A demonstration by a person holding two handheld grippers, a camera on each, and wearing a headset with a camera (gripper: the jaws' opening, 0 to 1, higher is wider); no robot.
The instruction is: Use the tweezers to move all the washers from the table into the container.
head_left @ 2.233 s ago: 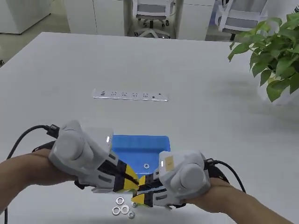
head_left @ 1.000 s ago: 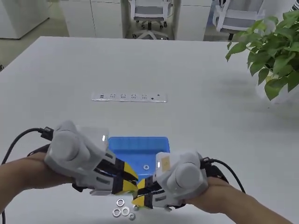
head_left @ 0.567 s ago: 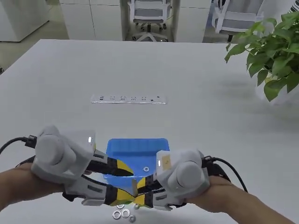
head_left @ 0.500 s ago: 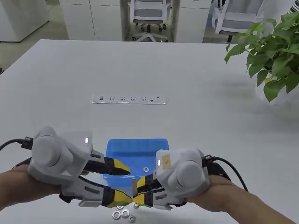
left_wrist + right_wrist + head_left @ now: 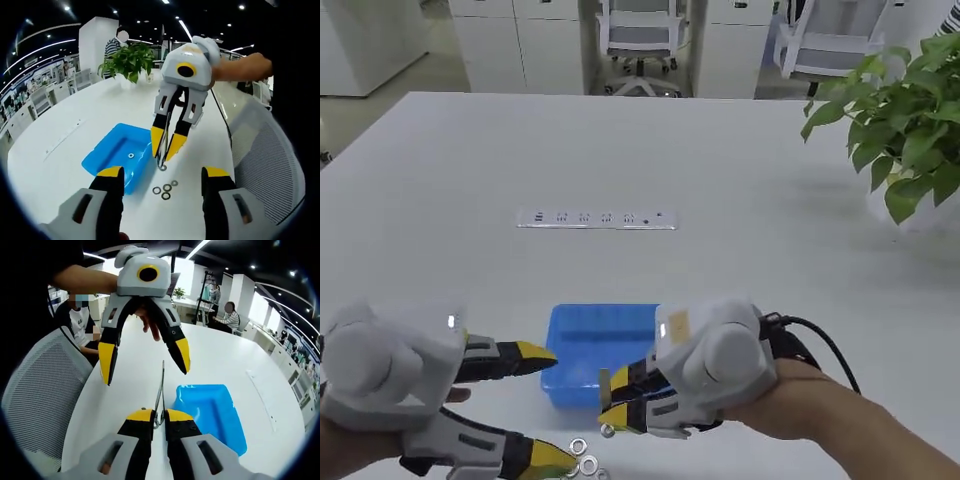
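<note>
The left gripper (image 5: 552,405) is at 8 o'clock in the head view, low over the white table (image 5: 440,200). Its yellow-tipped jaws are spread wide with nothing between them, and a hand (image 5: 340,445) grips it from behind.

Just right of its lower jaw, at 6 o'clock, a small cluster of washers (image 5: 165,189) lies flat on the table. They are close together, near the front edge of the container but outside it.

The blue container (image 5: 605,335), a shallow rectangular tray, sits just below the centre of the head view, between the two grippers. In the left gripper view a lone washer (image 5: 131,155) rests on its floor.

A white power strip (image 5: 597,219) lies across the table at 12 o'clock from the container, well apart from it. Office chairs (image 5: 642,30) stand beyond the table's far edge.

The right gripper (image 5: 616,397) is at 5 o'clock, held in the right hand (image 5: 800,415), with a black cable (image 5: 825,345) trailing behind it. Its jaws are drawn narrow and clamp the tweezers (image 5: 161,385), which run out between them toward the left gripper.

In the left gripper view the tweezers slant down to the table beside the container's near corner, at 12 o'clock from the cluster. One more washer, the tip washer (image 5: 163,168), sits right at their points. Whether the points pinch it or it simply lies there, I cannot tell.

A potted plant (image 5: 905,110) stands at 2 o'clock on the far right of the table.
</note>
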